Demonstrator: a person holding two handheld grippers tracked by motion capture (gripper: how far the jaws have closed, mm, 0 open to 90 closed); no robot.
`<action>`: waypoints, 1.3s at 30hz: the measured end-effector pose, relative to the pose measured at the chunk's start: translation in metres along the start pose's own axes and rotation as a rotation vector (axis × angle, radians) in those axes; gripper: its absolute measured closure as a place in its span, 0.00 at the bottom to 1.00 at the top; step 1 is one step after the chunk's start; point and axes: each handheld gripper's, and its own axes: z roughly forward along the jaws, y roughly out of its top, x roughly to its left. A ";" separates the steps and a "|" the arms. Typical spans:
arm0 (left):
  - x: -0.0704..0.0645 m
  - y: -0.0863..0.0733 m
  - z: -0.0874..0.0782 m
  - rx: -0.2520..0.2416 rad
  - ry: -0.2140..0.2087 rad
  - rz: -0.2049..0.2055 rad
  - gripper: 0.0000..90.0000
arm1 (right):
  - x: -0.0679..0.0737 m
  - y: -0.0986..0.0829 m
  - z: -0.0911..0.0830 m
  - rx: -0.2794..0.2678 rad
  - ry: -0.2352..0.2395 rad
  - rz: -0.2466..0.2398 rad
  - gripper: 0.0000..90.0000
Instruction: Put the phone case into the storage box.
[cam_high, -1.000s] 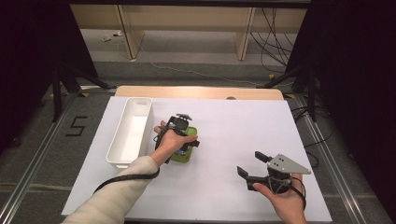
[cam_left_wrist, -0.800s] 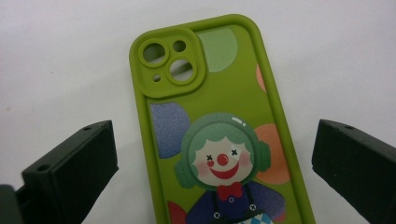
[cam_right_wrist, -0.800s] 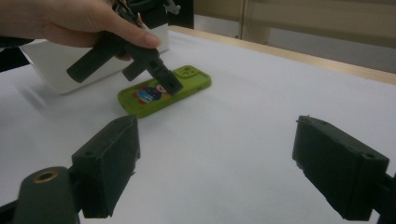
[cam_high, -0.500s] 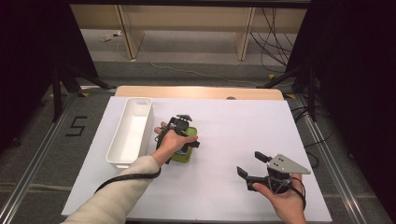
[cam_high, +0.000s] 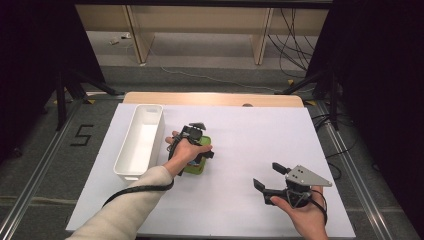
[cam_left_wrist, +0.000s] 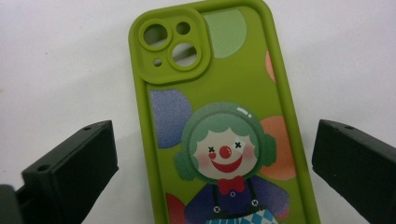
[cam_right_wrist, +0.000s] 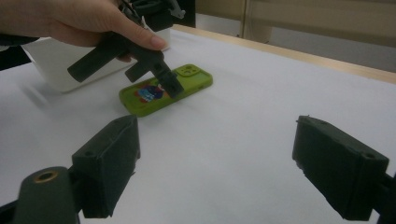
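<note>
Lying flat on the desk (cam_high: 240, 150), one green phone case (cam_left_wrist: 224, 121) just right of the single white bin (cam_high: 140, 142), printed back up. Its long axis runs parallel to the bin's length, camera cutout at the far end. Left tongs (cam_high: 197, 145) hang over the case, jaws wide, straddling both long edges without touching. Right tongs (cam_high: 267, 177) wide, holding nothing, well right of the bin.

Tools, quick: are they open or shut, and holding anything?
Left tool: open, its jaws either side of the flat green clown-print phone case, not gripping.
Right tool: open, holding nothing.
</note>
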 end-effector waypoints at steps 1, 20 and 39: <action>0.000 0.000 0.000 0.008 -0.002 -0.002 0.00 | 0.000 0.000 0.000 0.000 0.000 0.000 0.18; 0.001 0.001 0.004 0.034 0.005 -0.027 0.00 | 0.000 -0.001 0.000 0.003 0.005 0.002 0.18; 0.000 0.002 0.009 0.056 0.008 -0.045 0.00 | 0.000 -0.001 0.001 0.007 0.009 0.003 0.18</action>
